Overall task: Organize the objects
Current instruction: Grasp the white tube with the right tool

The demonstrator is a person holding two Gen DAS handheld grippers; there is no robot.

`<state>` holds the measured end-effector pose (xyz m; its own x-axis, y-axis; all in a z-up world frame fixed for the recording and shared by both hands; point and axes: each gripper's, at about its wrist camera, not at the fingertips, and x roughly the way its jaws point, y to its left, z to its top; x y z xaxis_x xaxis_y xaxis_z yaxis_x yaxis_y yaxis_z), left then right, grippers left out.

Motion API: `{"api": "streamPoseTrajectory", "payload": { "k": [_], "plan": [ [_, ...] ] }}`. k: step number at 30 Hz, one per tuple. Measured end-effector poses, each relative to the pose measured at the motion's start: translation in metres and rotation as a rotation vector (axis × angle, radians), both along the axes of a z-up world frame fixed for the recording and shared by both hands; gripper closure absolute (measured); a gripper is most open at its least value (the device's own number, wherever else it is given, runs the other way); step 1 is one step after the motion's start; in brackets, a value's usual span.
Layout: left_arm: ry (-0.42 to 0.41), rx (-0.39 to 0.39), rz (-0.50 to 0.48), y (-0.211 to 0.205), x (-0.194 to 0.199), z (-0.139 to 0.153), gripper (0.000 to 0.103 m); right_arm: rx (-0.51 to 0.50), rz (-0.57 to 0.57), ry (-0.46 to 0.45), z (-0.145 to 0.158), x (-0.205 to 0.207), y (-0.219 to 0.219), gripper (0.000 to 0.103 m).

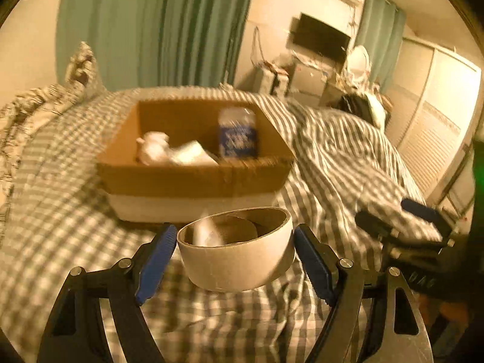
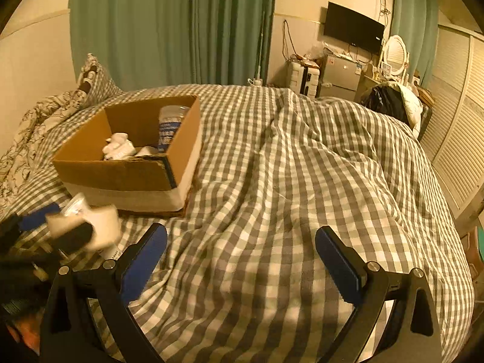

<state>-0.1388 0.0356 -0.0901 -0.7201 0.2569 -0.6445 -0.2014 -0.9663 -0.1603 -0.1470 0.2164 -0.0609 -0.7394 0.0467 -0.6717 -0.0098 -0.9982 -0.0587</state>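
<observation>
A tape roll (image 1: 239, 257) sits between the blue pads of my left gripper (image 1: 234, 242); the pads stand at its two sides with small gaps, so a grip is unclear. It hangs above the checked bedcover, just in front of a cardboard box (image 1: 193, 178). The box holds a blue-labelled jar (image 1: 237, 133) and white crumpled things (image 1: 157, 148). In the right wrist view the box (image 2: 127, 175) is at the left and the roll (image 2: 99, 227) is blurred at the lower left. My right gripper (image 2: 240, 251) is open and empty over the bedcover.
A checked duvet (image 2: 302, 166) covers the bed, with pillows (image 2: 45, 115) at the far left. Green curtains (image 2: 169, 24) hang behind. A wall TV (image 2: 352, 27), a small fridge (image 2: 340, 75) and a black bag (image 2: 384, 99) are at the far right.
</observation>
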Motion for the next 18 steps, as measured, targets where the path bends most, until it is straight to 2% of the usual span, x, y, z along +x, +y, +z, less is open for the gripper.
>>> {"api": "streamPoseTrajectory", "payload": {
  "k": [6, 9, 13, 18],
  "plan": [
    [0.046, 0.009, 0.079, -0.036, 0.008, 0.024, 0.021, 0.026, 0.06, 0.004, 0.0, 0.005, -0.022, 0.004],
    [0.056, -0.016, 0.128, -0.054, 0.011, 0.027, 0.021, 0.036, 0.129, -0.007, -0.005, 0.006, -0.041, 0.004],
    [0.032, -0.055, 0.196, -0.075, 0.006, 0.019, 0.021, 0.055, 0.248, -0.047, -0.018, 0.005, -0.073, 0.004],
    [0.01, -0.129, 0.245, -0.088, 0.007, 0.005, 0.021, 0.138, 0.427, -0.106, -0.047, 0.005, -0.12, 0.004]
  ]
}}
